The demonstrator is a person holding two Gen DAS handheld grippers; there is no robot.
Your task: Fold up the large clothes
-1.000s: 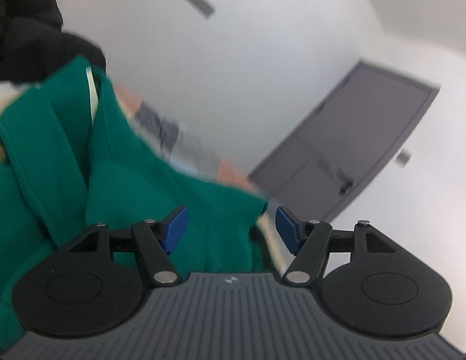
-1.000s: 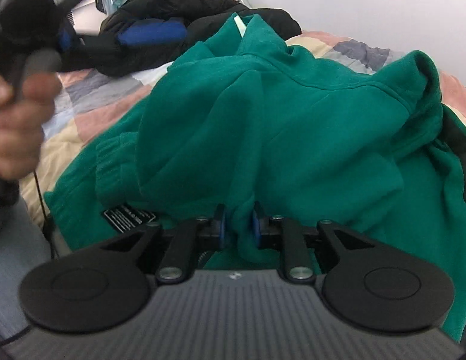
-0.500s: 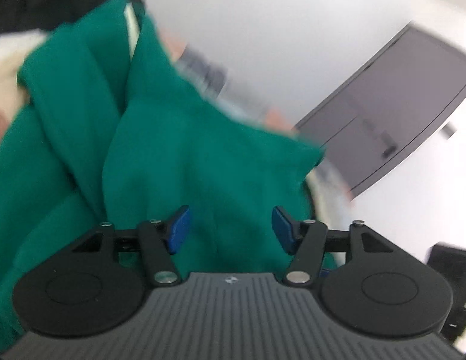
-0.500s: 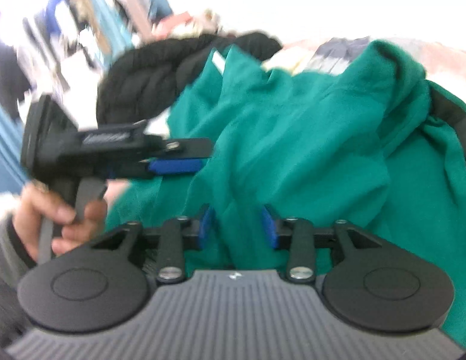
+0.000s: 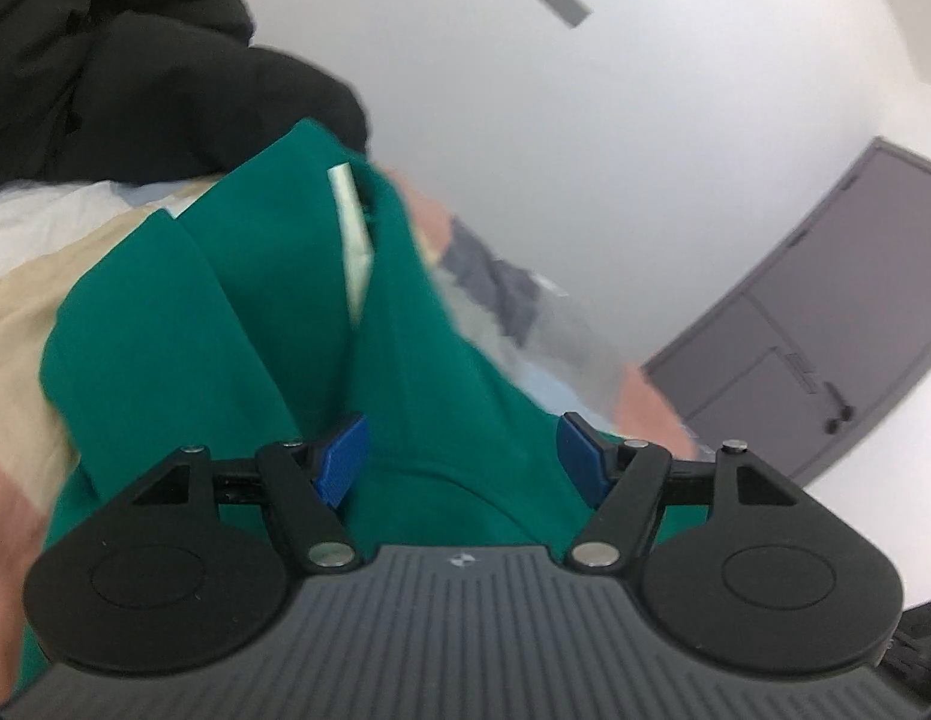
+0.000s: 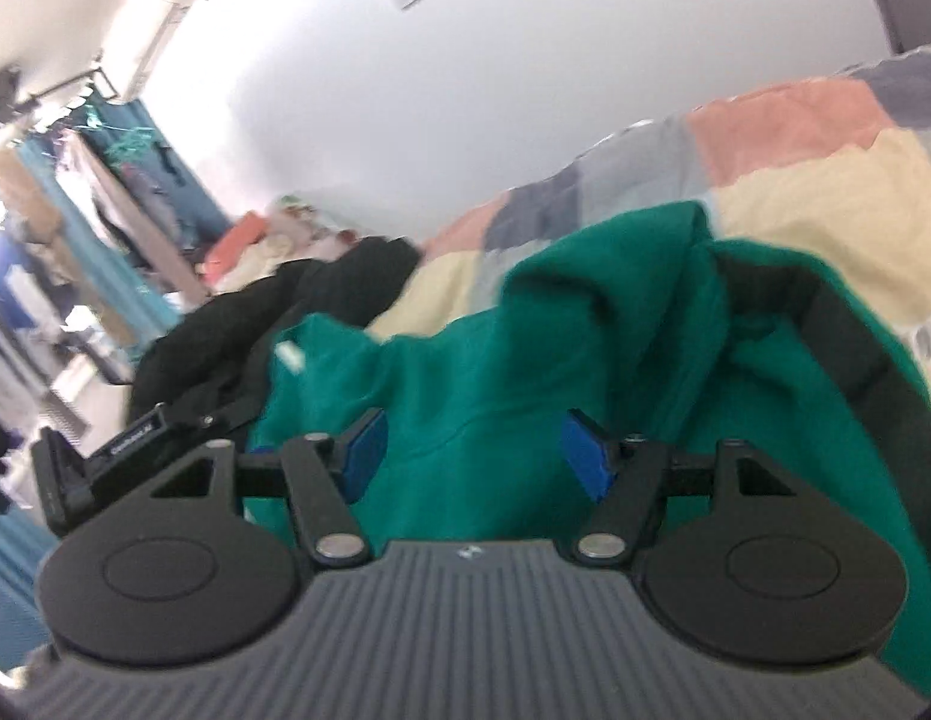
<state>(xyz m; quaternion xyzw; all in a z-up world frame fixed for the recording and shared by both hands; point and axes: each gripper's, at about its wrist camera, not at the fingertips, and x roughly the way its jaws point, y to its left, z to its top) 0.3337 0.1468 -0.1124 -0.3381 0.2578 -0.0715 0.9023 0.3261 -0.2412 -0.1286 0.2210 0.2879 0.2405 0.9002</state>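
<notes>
I am working over a green hooded sweatshirt (image 6: 483,396) that is lying rumpled on a patchwork quilt (image 6: 783,180), with a black jacket (image 6: 309,294) bunched beyond it at about ten o'clock in my right view. My right gripper (image 6: 472,456) is opening: its blue pads are standing wide apart, and green cloth is lying loosely between them, but neither pad is pressing on it. My left gripper (image 5: 459,453) is opening too, pads spread wide over a raised fold of the same garment, gripping nothing. In my left view the sweatshirt is running from six o'clock up toward eleven, where a pale neck label (image 5: 351,234) is showing inside the collar.

I am judging this cloth to be thick, soft fleece: limp, fairly weighty for a garment, not slippery, and in no danger of breaking. It is going to sag and drag wherever I am not holding it, and a pinch on a single layer may pull the layers apart. So I am favouring firm seams: the ribbed hem, a shoulder seam or the collar near that label, one gripper on each side, well apart, to keep an edge taut while folding.
</notes>
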